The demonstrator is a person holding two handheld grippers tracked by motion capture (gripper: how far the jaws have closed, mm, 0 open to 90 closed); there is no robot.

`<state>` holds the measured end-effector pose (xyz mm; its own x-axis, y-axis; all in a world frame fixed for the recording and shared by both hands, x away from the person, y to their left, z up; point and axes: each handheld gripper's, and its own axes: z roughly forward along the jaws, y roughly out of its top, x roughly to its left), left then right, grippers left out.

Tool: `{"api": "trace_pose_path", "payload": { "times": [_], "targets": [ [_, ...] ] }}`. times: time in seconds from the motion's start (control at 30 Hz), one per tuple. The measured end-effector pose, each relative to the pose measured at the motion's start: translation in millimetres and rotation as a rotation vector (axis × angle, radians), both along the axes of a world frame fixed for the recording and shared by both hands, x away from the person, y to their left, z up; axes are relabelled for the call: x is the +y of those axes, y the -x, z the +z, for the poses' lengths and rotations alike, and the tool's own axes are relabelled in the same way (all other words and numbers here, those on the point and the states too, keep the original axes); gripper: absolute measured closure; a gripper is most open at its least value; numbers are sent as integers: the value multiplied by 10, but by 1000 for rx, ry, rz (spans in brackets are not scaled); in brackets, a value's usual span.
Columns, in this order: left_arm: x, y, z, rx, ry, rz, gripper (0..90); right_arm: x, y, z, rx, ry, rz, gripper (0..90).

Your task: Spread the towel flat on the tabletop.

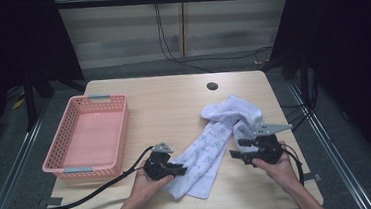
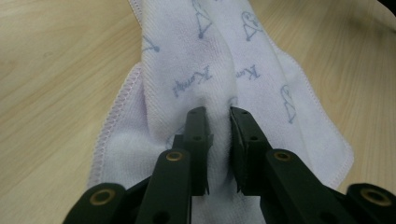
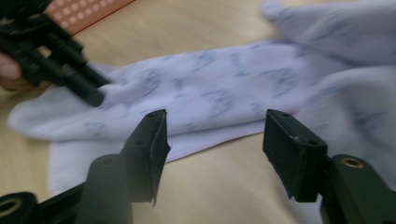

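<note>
Left gripper [image 2: 218,116] has its jaws pinched on a raised fold of the white terry towel with pale blue printed logos [image 2: 219,60], near the towel's front end, so that side is gripping. Right gripper [image 3: 215,135] has its jaws spread wide with nothing between them, hanging just off the towel's edge above bare wood.

The towel lies rumpled in a diagonal strip across the light wooden tabletop [image 1: 173,100], bunched at its far end. The pink perforated plastic basket [image 1: 87,137] sits well off to the left.

My take: bring the right jaws low onto one clean edge, bite only a single layer, then pull both hands apart evenly so the cloth flattens instead of twisting.
</note>
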<state>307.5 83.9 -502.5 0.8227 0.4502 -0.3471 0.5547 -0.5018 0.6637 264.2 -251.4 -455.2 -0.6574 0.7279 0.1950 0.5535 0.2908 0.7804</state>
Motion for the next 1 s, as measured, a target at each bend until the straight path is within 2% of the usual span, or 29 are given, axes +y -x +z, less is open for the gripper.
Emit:
{"api": "trace_pose_path", "payload": {
  "times": [0.03,0.07,0.13,0.17,0.2,0.23,0.3,0.33,0.37,0.43,0.5,0.53,0.57,0.6,0.63,0.7,0.73,0.77,0.83,0.87,0.9,0.93,0.97,1.0],
  "targets": [
    [0,0,0,0,0,0,769,0,0,0,0,0,0,418],
    [-20,4,6,0,5,-4,746,97,65,-91,41,-8,51,468],
    [-9,14,16,2,11,-3,721,221,132,-185,66,0,103,504],
    [17,25,43,0,15,-1,721,221,132,-185,66,0,103,504],
    [100,56,124,-7,53,-4,712,347,191,-245,74,-4,166,557],
    [100,56,124,-7,53,-4,710,347,191,-245,74,-4,166,557],
    [211,105,197,-25,59,13,710,444,219,-282,85,-9,181,599],
    [261,137,211,-32,51,15,711,477,222,-305,97,-19,195,608],
    [306,177,211,-45,34,17,710,582,249,-347,96,19,236,606],
    [398,261,198,-42,12,7,711,626,264,-355,103,33,249,604],
    [458,307,191,-55,4,13,711,701,285,-378,122,11,277,567],
    [493,321,195,-50,5,16,708,731,290,-384,115,29,281,535],
    [524,331,202,-51,7,23,694,795,284,-400,111,68,294,465],
    [554,335,211,-59,13,32,694,795,284,-400,111,68,294,465],
    [596,336,234,-65,28,54,691,832,269,-441,113,60,291,409],
    [617,322,245,-68,54,76,685,866,290,-460,81,65,300,387],
    [617,322,245,-68,54,76,685,866,290,-460,81,65,300,387],
    [620,304,237,-61,68,89,685,878,316,-466,56,82,302,387],
    [605,281,224,-65,50,105,667,901,388,-476,8,126,314,391],
    [596,268,214,-64,45,106,667,901,388,-476,8,126,314,391],
    [586,260,201,-52,48,113,653,902,402,-472,7,137,318,406],
    [580,255,191,-48,34,110,625,899,421,-468,-18,163,314,471],
    [568,258,181,-48,25,113,584,873,441,-458,-29,184,313,556],
    [542,270,157,-49,-1,99,569,846,440,-450,-28,192,307,625]
  ]
}}
